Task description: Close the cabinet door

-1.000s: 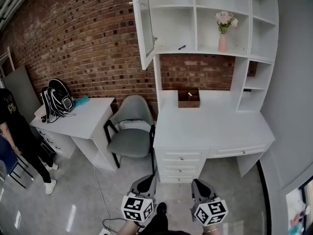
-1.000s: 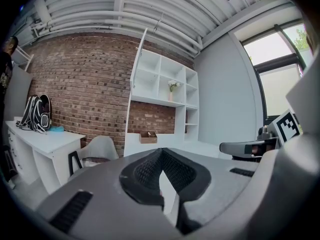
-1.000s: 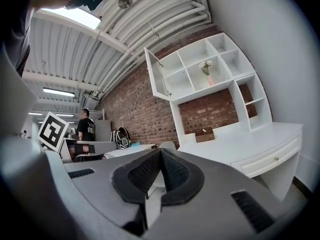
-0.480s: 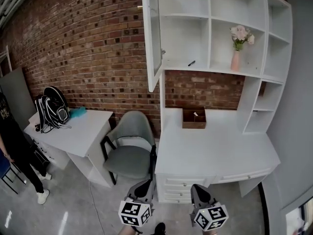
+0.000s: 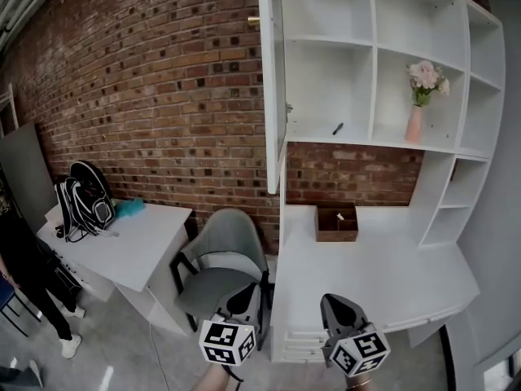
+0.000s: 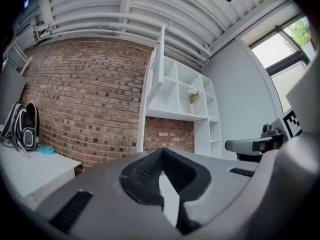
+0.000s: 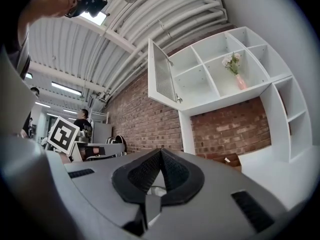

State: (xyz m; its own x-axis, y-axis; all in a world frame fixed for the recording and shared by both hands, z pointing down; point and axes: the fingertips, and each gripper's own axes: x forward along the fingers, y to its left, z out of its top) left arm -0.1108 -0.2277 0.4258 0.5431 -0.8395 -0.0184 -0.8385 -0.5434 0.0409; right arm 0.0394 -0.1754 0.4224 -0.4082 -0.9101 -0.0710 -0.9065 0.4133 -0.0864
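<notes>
On the shelf unit [image 5: 383, 147] the cabinet door [image 5: 275, 88] stands wide open at upper left. The left gripper [image 5: 244, 300] and right gripper [image 5: 336, 305], both pressed together and empty, hang well below it. A blunt shove could slam it, though its latch is too small to judge.

The cabinet door [image 5: 275, 88] stands swung out at the left edge of the shelf unit [image 5: 326, 88], which rises over the back of a bench [image 5: 391, 279]. On that bench, back against the wall [image 5: 138, 96], sits a box [image 5: 336, 222]. A vase [image 5: 414, 125] stands in a shelf compartment above it (a pen [image 5: 337, 128] lies in the compartment to its left). A chair [image 5: 221, 259] stands between this bench and a second bench [image 5: 134, 239] at left, which carries a backpack [image 5: 81, 200].
</notes>
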